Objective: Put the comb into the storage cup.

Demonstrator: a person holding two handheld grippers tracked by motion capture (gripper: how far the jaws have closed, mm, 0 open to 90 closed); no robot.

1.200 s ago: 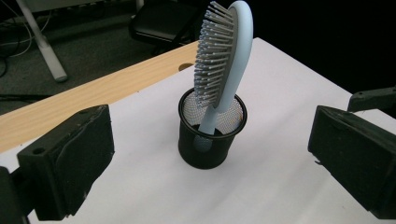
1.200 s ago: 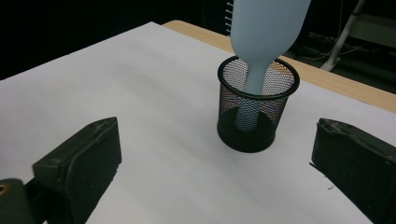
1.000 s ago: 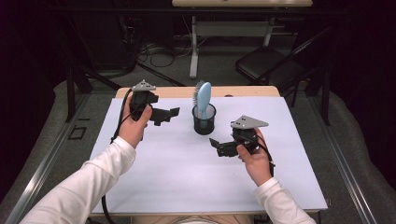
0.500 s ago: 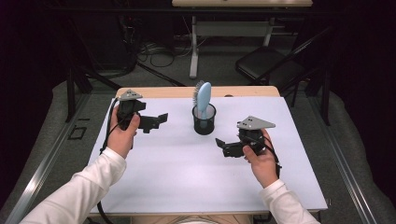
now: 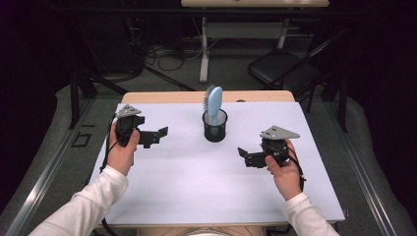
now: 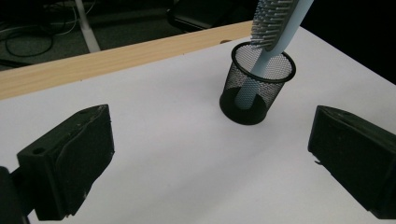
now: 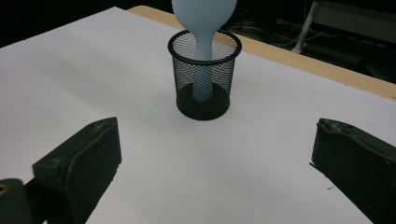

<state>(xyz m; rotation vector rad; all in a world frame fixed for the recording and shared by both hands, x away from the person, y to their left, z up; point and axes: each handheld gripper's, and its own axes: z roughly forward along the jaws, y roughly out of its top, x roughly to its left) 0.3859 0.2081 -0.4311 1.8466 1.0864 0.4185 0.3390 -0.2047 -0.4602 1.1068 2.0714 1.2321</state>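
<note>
so the brush (image 5: pixel 214 102) stands handle-down in the mesh cup (image 5: pixel 215 127) mid-table, leaning on its rim, and both the left gripper (image 5: pixel 156 134) and right gripper (image 5: pixel 244 156) hang well apart from it, jaws wide and empty, likely lined up for a reach.

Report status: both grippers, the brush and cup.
Left gripper open, holding nothing. Right gripper open, holding nothing. Hairbrush stands handle-down in mesh cup. Nothing between grippers and cup.
</note>
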